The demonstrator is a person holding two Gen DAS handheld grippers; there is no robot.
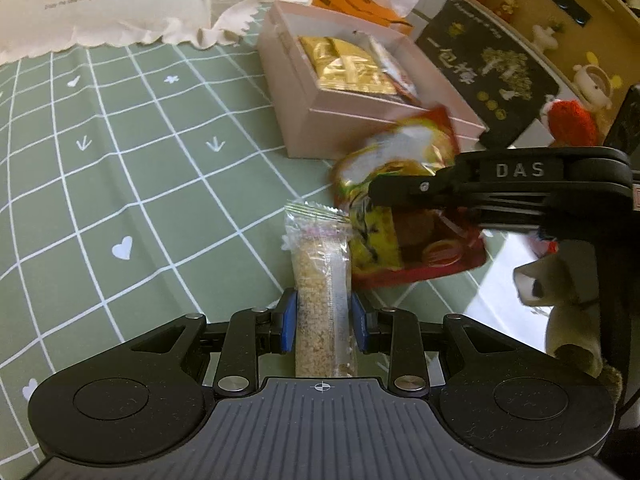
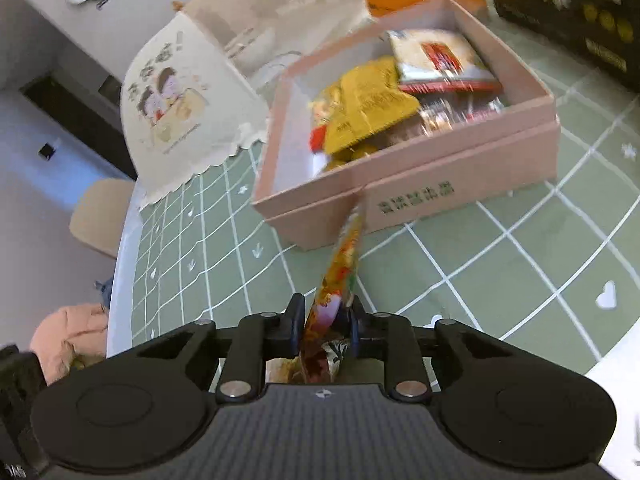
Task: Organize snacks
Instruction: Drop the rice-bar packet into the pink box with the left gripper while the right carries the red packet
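since both packets are bound for the pink box (image 2: 460, 176), we carry them clear of the cloth (image 1: 120, 184): left gripper (image 1: 324, 320) clenched on the grain bar (image 1: 320, 292), right gripper (image 2: 324, 320) pinching the red packet (image 2: 340, 264) edge-on, near the box's front wall.

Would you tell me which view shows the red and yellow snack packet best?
The left wrist view: the packet shows its broad printed face there, held by the right tongs. The right wrist view shows the packet only edge-on and blurred, before the pink box.
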